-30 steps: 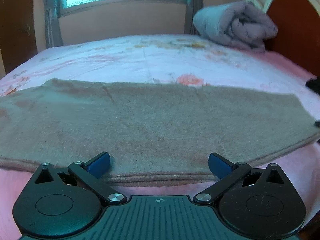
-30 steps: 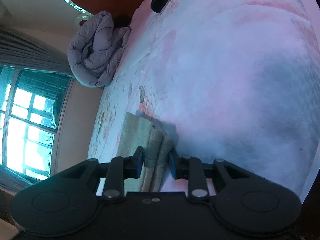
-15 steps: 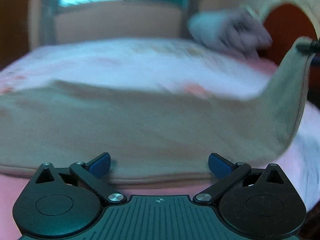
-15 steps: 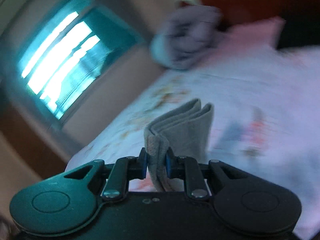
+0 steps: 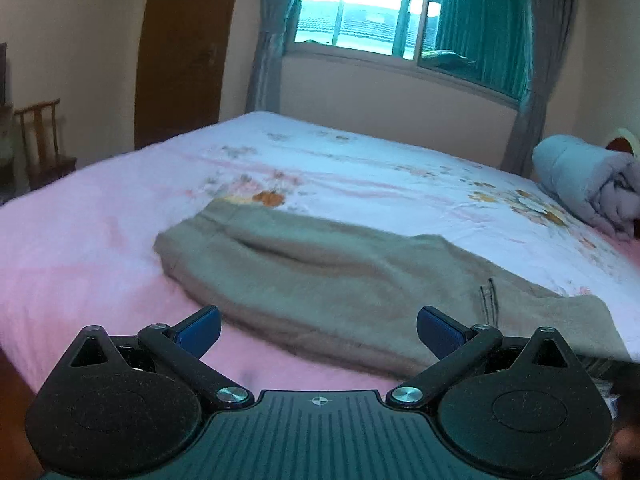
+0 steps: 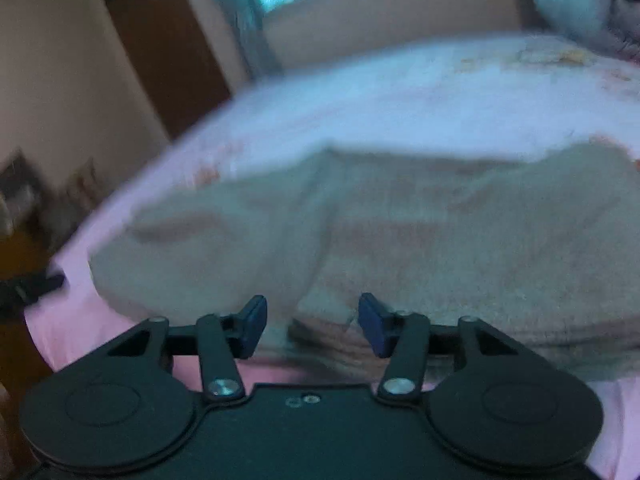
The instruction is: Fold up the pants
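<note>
Jaws on the right gripper [image 6: 312, 322] have just been opening, clear of the cloth; left gripper [image 5: 319, 330] gapes wide, empty. Pants [image 5: 340, 280] lie folded over on the near edge of the bed [image 5: 100, 240]. Soft, floppy fleece, probably light, so pinch the stacked near hem.

A home bedroom: a wide bed [image 5: 100, 240] under a floral sheet, a rolled quilt [image 5: 592, 188] at its far right corner, a curtained window [image 5: 400, 24], a wooden chair [image 5: 44, 140] by the wall
</note>
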`<state>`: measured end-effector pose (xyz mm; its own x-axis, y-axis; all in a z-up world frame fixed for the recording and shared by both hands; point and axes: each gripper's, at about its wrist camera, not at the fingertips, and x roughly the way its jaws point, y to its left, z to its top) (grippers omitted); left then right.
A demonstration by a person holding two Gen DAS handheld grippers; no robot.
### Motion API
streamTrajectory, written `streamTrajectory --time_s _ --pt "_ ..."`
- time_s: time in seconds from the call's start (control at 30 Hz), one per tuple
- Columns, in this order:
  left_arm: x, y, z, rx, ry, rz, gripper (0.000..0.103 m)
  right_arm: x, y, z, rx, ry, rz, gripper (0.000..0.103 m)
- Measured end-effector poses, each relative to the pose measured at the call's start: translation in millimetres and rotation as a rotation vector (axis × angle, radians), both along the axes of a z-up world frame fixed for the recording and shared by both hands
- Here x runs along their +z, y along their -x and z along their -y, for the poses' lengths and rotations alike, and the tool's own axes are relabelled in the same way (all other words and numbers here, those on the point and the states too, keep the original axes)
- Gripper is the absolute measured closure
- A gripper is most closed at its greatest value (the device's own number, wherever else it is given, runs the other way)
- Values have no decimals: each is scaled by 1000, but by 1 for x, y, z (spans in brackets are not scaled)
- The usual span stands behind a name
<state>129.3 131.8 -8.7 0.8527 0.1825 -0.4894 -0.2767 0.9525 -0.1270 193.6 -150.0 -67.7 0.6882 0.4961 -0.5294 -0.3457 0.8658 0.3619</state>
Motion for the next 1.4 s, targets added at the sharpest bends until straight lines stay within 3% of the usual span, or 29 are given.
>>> streamTrajectory --time_s 0.03,0.13,0.17,0.23,0.27,0.3,0.37,0.43,0.6,0.67,0.8,0.97,1.0,1.03,1.1,1.23,1.3,1.4 --pt "-3 1 2 -6 -7 2 0 6 1 11 -6 -59 -7 82" --pt "-10 -4 12 -39 -12 -6 0 25 6 36 -52 -66 63 80" --pt "-12 -3 14 -52 -9 -3 0 25 2 42 -60 -73 44 81" --pt "-10 -8 28 -93 -7 4 0 9 -5 42 -65 -57 -38 81" --pt "-8 -9 36 -111 -7 8 0 -8 -17 41 -11 -82 -152 80" --pt "-6 -13 42 -134 -2 9 0 -20 -21 45 11 -157 -211 80" --pt "-1 -18 54 -191 24 20 0 -13 -18 62 -37 -245 -203 82" --pt "-1 -26 68 -266 65 17 0 3 -6 89 -127 -321 -124 80" --pt "-21 -58 108 -379 106 -62 2 27 19 153 -218 -353 -51 75" --pt "-30 -70 120 -386 111 -98 18 31 29 174 -246 -355 -32 73" --pt "-48 -90 126 -365 207 -182 29 29 43 189 -321 -377 -13 73" --pt "-67 -107 117 -290 465 -204 29 22 50 217 -415 -422 17 70" --pt "-71 -111 113 -269 512 -210 34 20 51 221 -423 -439 11 70" --pt "-75 -113 111 -253 529 -224 69 18 53 226 -429 -460 2 69" --pt "-82 -113 103 -256 604 -228 83 15 51 232 -437 -487 -9 67" --pt "-69 -98 92 -273 588 -146 88 16 51 235 -396 -550 -23 59" --pt "-72 -97 95 -273 534 -175 88 13 51 234 -360 -632 -70 50" --pt "-89 -101 100 -277 505 -223 88 1 50 223 -336 -745 -176 48"
